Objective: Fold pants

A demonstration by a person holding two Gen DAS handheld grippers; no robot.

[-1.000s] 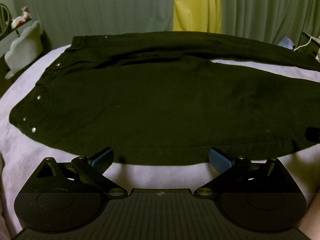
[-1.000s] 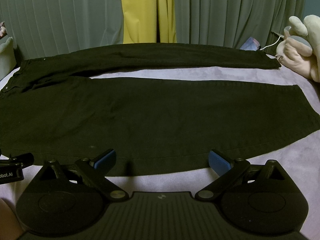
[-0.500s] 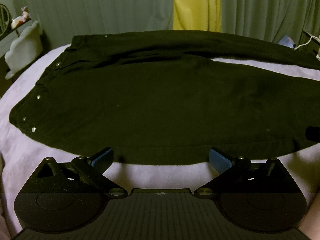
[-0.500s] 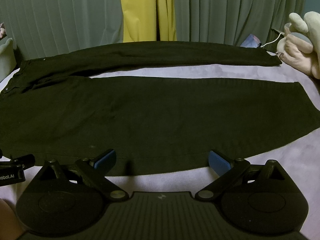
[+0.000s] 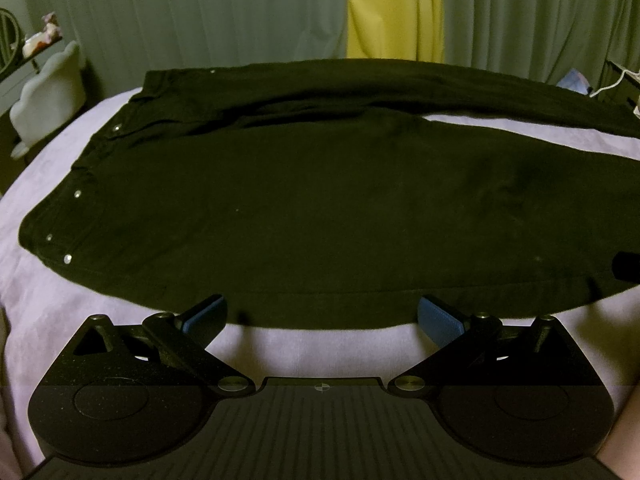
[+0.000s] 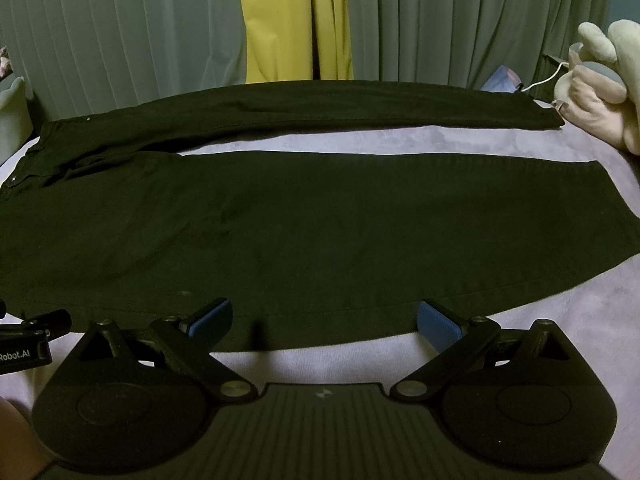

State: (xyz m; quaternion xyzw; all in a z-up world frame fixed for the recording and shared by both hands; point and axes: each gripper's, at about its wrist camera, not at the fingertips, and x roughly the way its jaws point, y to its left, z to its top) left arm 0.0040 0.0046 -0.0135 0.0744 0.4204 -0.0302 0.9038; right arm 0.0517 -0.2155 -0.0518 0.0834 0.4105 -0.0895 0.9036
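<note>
Black pants (image 5: 304,208) lie flat on a lilac bedspread (image 5: 304,352), waistband with metal rivets at the left, both legs running to the right with a strip of bedspread between them. In the right wrist view the pants (image 6: 320,224) show both leg hems at the right. My left gripper (image 5: 320,316) is open, its blue pads just short of the near seam by the hip. My right gripper (image 6: 324,318) is open too, at the near seam of the near leg. Nothing is between either pair of fingers. The left gripper's body (image 6: 28,344) shows at the right view's left edge.
Grey-green curtains with a yellow panel (image 6: 292,20) hang behind the bed. A plush toy (image 6: 600,84) and a white cable (image 6: 544,80) lie at the far right near the far leg's hem. A pale cushion (image 5: 48,92) stands at the far left.
Both grippers have edged slightly forward toward the near seam of the pants. They stay open and the pants have not moved.
</note>
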